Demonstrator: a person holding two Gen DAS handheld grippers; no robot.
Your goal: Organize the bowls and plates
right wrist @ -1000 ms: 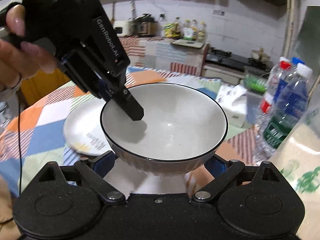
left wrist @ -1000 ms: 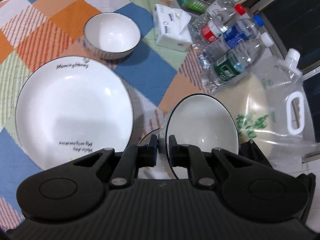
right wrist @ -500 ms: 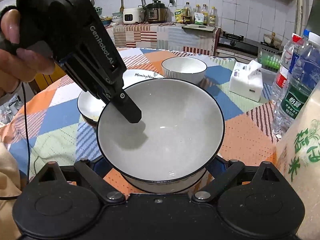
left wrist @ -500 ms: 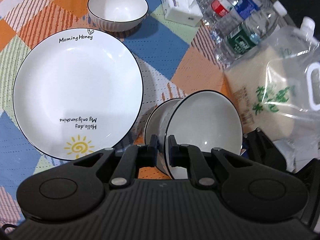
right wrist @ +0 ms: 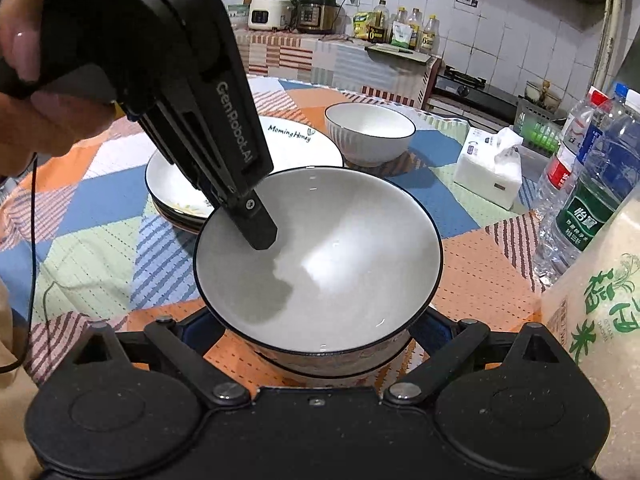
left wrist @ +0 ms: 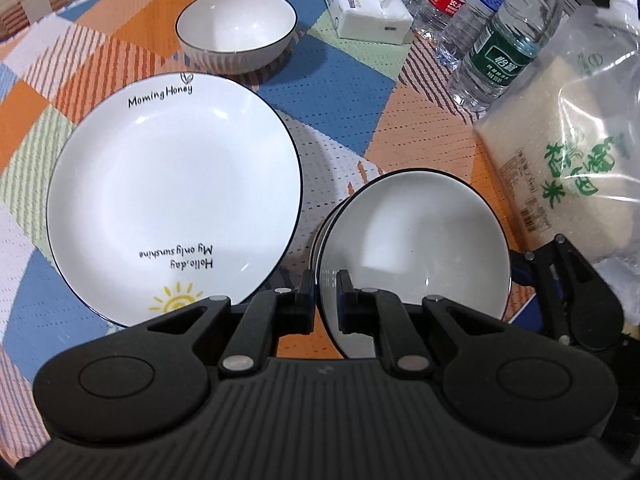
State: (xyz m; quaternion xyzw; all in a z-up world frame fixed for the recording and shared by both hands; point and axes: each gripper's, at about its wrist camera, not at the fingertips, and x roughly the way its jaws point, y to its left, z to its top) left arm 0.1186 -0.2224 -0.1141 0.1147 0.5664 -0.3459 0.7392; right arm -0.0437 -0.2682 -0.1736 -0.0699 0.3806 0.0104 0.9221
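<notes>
- Left wrist view: your left hand-held gripper [left wrist: 326, 300] is clamped on the near rim of the held bowl [left wrist: 416, 248], one finger inside the rim and one outside, low and right of centre in the frame.
- A second bowl's rim shows just behind and under the held bowl at its left edge, so the held one sits in or just over it; you cannot tell whether they touch.
- The plate [left wrist: 172, 184] with the sun drawing lies on the checked desk [left wrist: 328, 92] at left, just beside the bowls.
- A far bowl [left wrist: 237, 30] stands apart at the upper centre; the tissue pack [left wrist: 366, 4], water bottles [left wrist: 496, 52] and rice bag [left wrist: 560, 140] fill the upper right.
- Right wrist view: your right hand-held gripper [right wrist: 318, 320] has its fingers spread wide around the bowls in the lower centre; the pads are hidden behind them, so you cannot tell whether they press.
- Your left hand [right wrist: 36, 80] shows at the upper left, and the left hand-held gripper reaches down over the held bowl's left rim.
</notes>
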